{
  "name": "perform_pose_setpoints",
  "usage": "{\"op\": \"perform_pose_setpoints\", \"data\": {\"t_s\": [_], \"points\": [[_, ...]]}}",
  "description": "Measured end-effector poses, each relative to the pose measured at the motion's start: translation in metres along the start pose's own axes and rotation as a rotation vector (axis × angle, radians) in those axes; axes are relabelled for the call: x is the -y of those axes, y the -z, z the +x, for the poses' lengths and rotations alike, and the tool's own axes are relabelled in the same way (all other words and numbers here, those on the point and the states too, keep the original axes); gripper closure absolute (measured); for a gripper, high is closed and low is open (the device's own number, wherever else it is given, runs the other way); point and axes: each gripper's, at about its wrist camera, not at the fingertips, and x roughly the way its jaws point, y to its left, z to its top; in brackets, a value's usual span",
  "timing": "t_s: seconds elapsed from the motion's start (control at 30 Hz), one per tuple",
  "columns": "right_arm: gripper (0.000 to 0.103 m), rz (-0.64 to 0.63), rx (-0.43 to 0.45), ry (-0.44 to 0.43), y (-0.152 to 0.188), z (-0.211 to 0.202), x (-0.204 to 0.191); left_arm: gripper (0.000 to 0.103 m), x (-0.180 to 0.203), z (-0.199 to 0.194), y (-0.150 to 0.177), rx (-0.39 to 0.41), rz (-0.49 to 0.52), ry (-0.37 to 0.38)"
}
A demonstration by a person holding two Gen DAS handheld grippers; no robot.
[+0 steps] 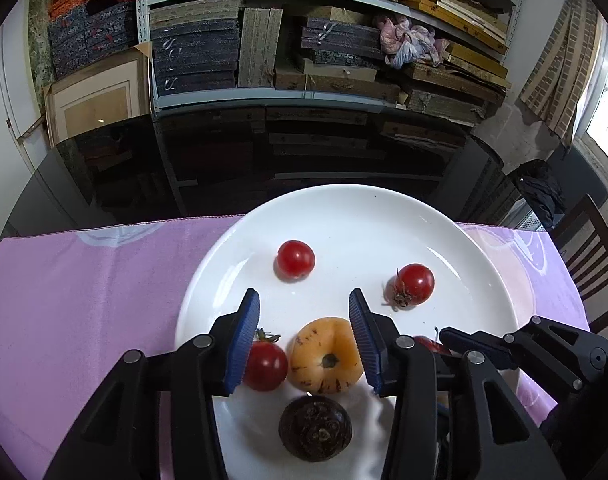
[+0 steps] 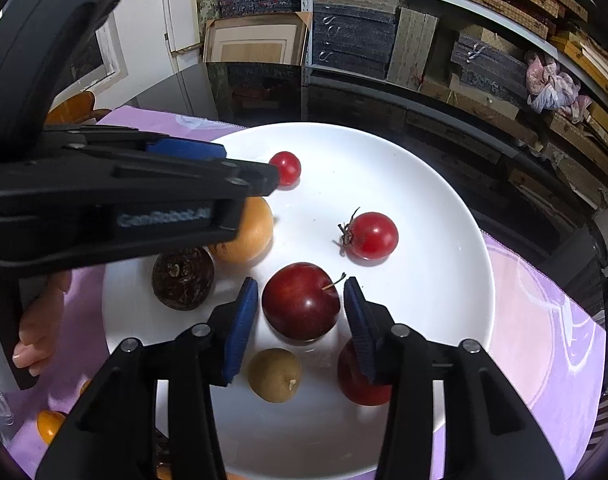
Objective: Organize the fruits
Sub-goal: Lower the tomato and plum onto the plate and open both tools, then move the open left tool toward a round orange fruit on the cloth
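A white plate [image 1: 444,216] [image 2: 444,200] on a purple cloth holds several fruits. In the left wrist view my left gripper [image 1: 304,300] is open above the plate, its jaws to either side of an orange persimmon-like fruit [image 1: 324,360], with a cherry tomato [image 1: 265,366] by the left pad and a dark round fruit [image 1: 315,428] nearer me. Two cherry tomatoes [image 1: 295,259] [image 1: 415,283] lie farther on. In the right wrist view my right gripper [image 2: 301,288] is open around a dark red plum [image 2: 299,300], not touching it. A brown longan-like fruit [image 2: 274,375] lies just behind.
The left gripper's body [image 2: 123,200] crosses the right wrist view, over the plate's left side. A small orange fruit [image 2: 49,424] lies off the plate on the purple cloth [image 1: 83,280]. Shelves of boxes [image 1: 263,40] stand behind a dark glossy tabletop [image 1: 304,152]. A wooden chair [image 1: 596,264] is at right.
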Motion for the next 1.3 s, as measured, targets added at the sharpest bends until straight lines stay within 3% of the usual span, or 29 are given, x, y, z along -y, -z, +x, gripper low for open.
{"op": "perform_pose_setpoints", "data": {"t_s": [0.03, 0.1, 0.2, 0.27, 0.37, 0.53, 0.6, 0.77, 0.93, 1.1, 1.3], "points": [[0.059, 0.009, 0.017, -0.005, 0.002, -0.008, 0.002, 0.054, -0.004, -0.011, 0.002, 0.011, -0.003, 0.001], [0.056, 0.036, 0.066, -0.026, 0.009, -0.033, 0.007, 0.042, -0.011, -0.036, 0.011, 0.040, -0.002, -0.009], [0.034, 0.056, 0.165, -0.033, 0.032, -0.086, 0.010, 0.035, -0.021, -0.079, 0.038, 0.084, 0.034, -0.037], [0.013, 0.067, 0.241, -0.036, 0.059, -0.125, 0.007, 0.032, -0.024, -0.101, 0.063, 0.096, 0.060, -0.062], [0.004, 0.101, 0.314, -0.066, 0.106, -0.164, 0.002, 0.028, -0.022, -0.127, 0.113, 0.098, 0.076, -0.074], [0.004, 0.255, 0.382, -0.123, 0.176, -0.173, 0.014, 0.020, 0.001, -0.147, 0.181, 0.111, 0.117, -0.059], [0.004, 0.319, 0.334, -0.110, 0.190, -0.163, 0.023, 0.019, 0.013, -0.148, 0.198, 0.110, 0.145, -0.059], [0.004, 0.458, 0.301, -0.184, 0.199, -0.157, 0.047, 0.017, 0.030, -0.137, 0.213, 0.095, 0.211, -0.064], [0.004, 0.484, 0.298, -0.187, 0.199, -0.154, 0.054, 0.017, 0.024, -0.116, 0.219, 0.033, 0.210, -0.082], [0.004, 0.473, 0.287, -0.191, 0.196, -0.151, 0.053, 0.016, -0.002, -0.106, 0.225, 0.013, 0.197, -0.171], [0.004, 0.459, 0.265, -0.192, 0.195, -0.146, 0.047, 0.016, -0.039, -0.112, 0.224, 0.024, 0.110, -0.178]]}}
